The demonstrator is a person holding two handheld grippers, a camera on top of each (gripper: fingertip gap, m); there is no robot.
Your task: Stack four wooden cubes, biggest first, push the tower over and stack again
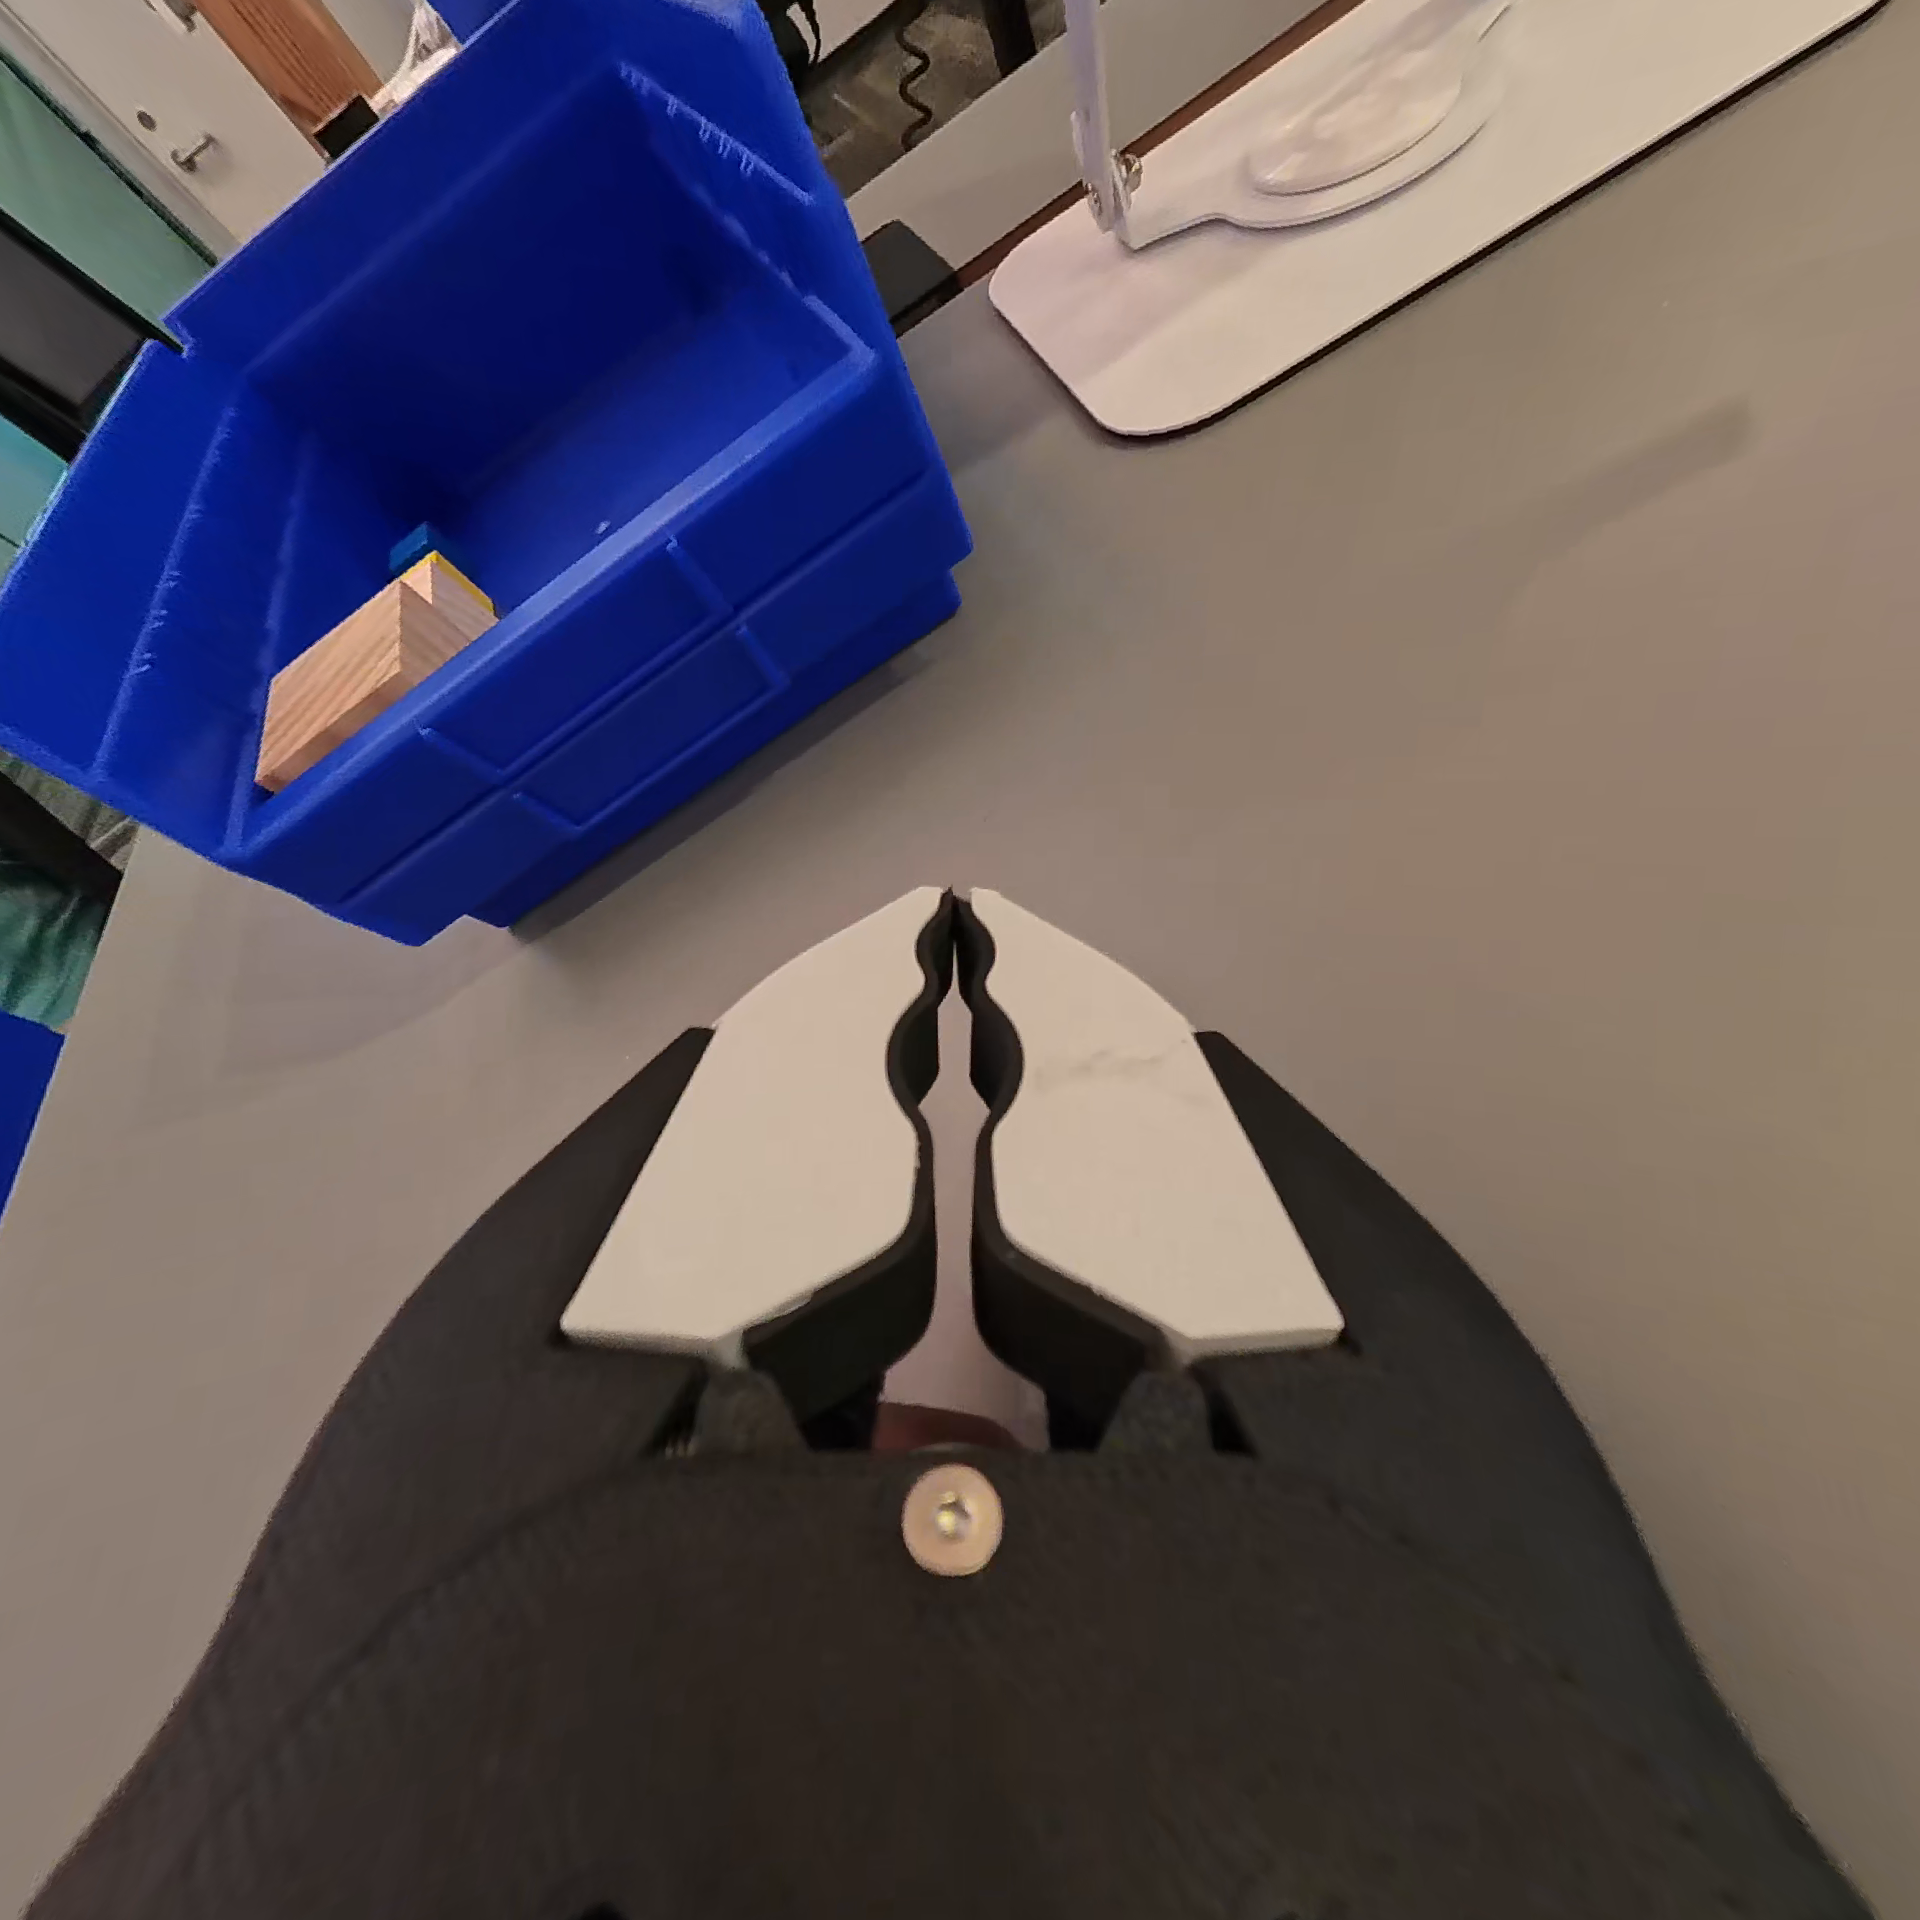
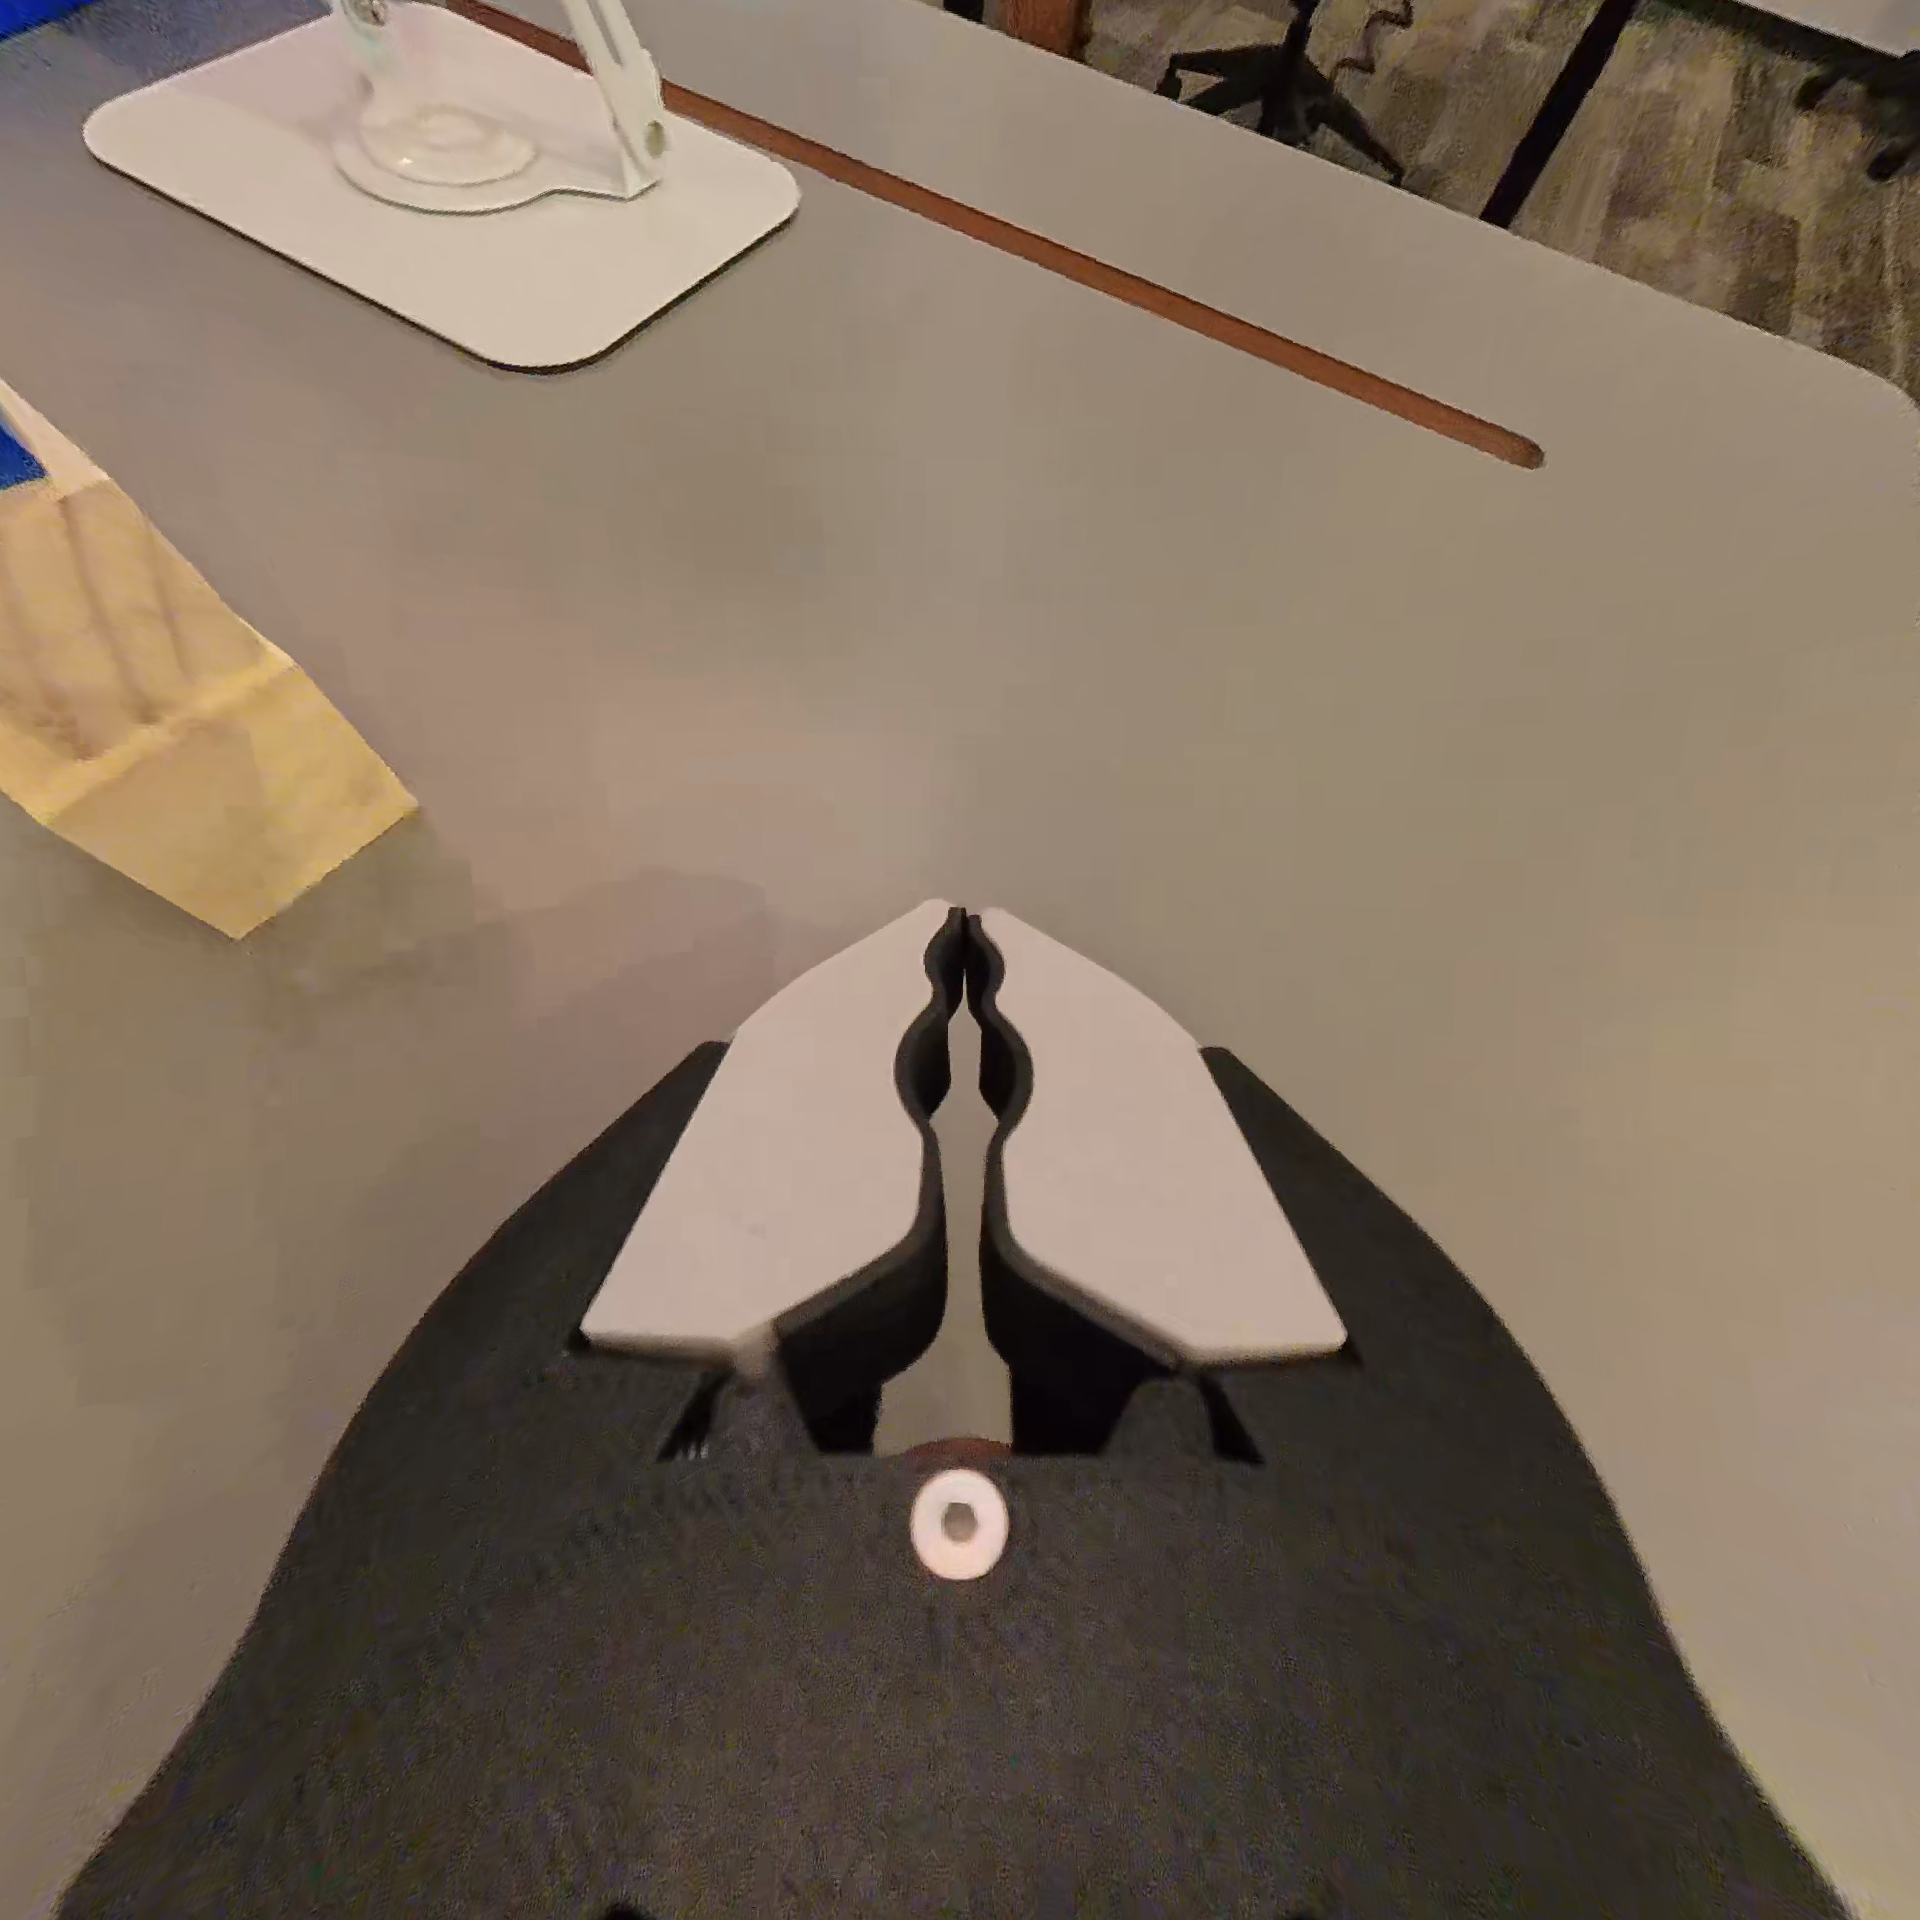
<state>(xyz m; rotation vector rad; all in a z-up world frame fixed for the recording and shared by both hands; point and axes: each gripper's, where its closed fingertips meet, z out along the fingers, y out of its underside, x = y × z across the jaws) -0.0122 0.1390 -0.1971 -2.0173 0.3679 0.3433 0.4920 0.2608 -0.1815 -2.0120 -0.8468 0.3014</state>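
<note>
In the left wrist view a blue plastic bin (image 1: 644,665) stands at the upper left of the grey table. Inside it lie a plain wooden cube (image 1: 353,686), a yellow-topped block (image 1: 457,597) and a small blue block (image 1: 416,545) behind it. My left gripper (image 1: 958,896) is shut and empty, over bare table right of the bin. In the right wrist view a pale wooden block (image 2: 166,748) rests on the table at the left edge, its far end cut off. My right gripper (image 2: 964,914) is shut and empty, right of that block.
A white flat stand base with a clear disc and a white arm sits at the back of the table (image 1: 1403,239), also in the right wrist view (image 2: 447,208). A brown slot (image 2: 1091,270) runs across the table. The table's rounded corner (image 2: 1870,395) is at the right; chair legs stand beyond. Spacing between my two grippers at the tips: around 55 centimeters. My left tips are about 40 centimeters from the pale wooden block (image 2: 166,748), my right tips only 15 centimeters.
</note>
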